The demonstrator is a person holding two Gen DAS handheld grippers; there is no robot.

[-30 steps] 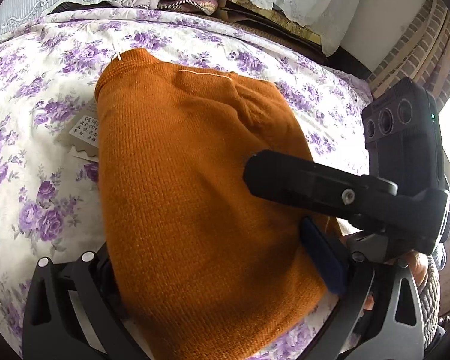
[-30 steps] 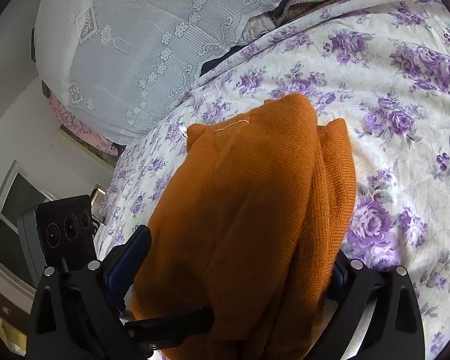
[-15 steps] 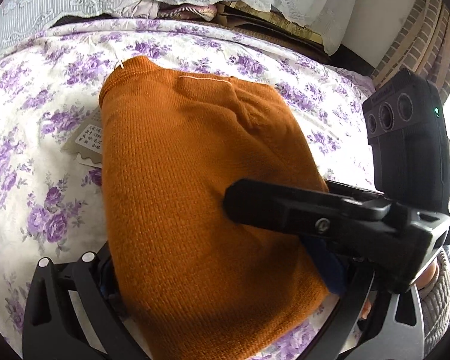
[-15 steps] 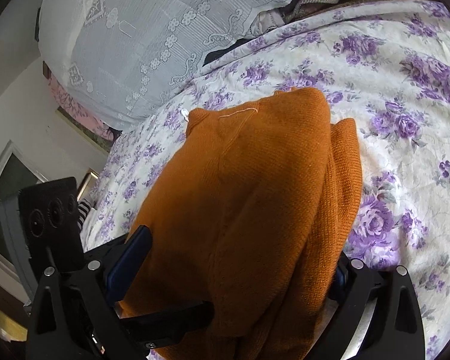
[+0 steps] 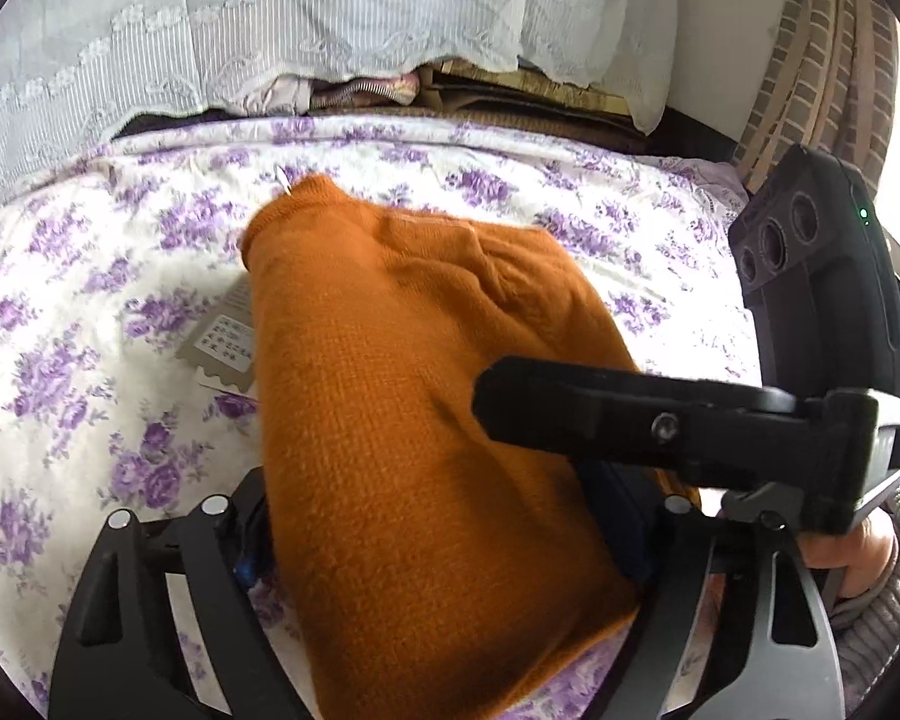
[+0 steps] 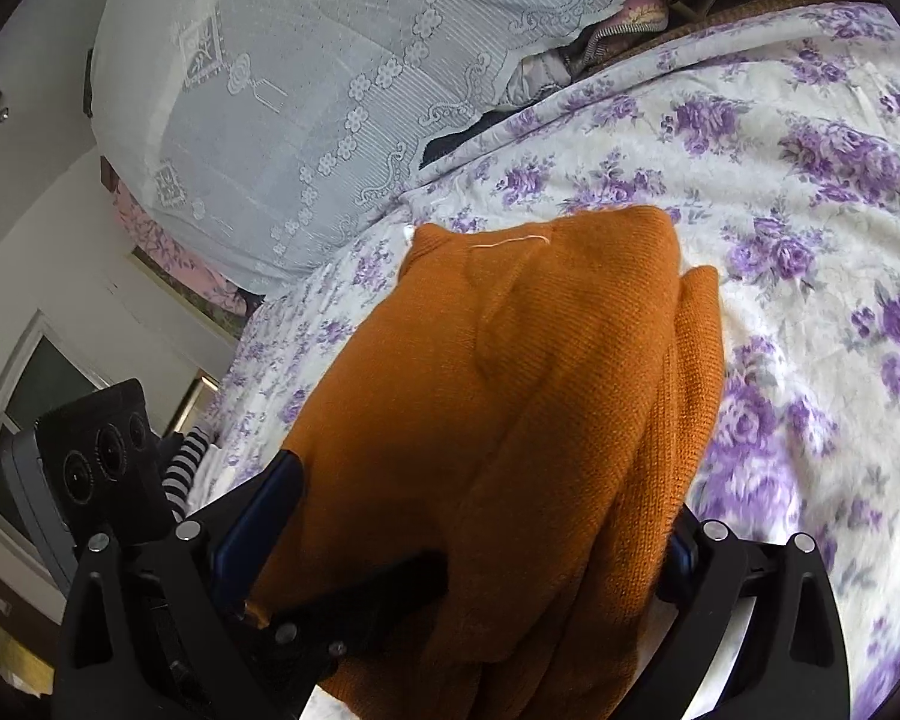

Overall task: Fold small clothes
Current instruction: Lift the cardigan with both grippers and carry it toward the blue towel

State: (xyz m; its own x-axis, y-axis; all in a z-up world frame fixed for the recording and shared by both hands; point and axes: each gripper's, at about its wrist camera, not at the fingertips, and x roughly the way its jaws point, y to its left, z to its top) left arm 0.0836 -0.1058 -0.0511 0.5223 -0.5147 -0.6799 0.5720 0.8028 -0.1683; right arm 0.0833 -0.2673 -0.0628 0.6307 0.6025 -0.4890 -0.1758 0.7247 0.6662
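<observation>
A folded orange knit sweater [image 5: 402,396] lies on the purple-flowered bedspread [image 5: 78,324], its near end between the jaws of both grippers. My left gripper [image 5: 438,528] is closing, and the fabric fills the gap from pad to pad. The right gripper's upper finger [image 5: 600,414] lies across the top of the sweater from the right. In the right wrist view the sweater [image 6: 510,390] bulges between the fingers of my right gripper [image 6: 468,528], hiding most of the right pad. The left gripper's finger [image 6: 360,612] crosses in front.
A paper tag [image 5: 225,348] sticks out from under the sweater's left edge. White lace cloth [image 5: 270,30] hangs over piled things at the far side of the bed. A brick wall [image 5: 822,60] is at the right. A hand [image 5: 852,546] holds the right gripper.
The left wrist view has risen and tipped up, showing more of the lace cloth. Its jaws have drawn in on the sweater. The right gripper's finger reaches farther across the sweater.
</observation>
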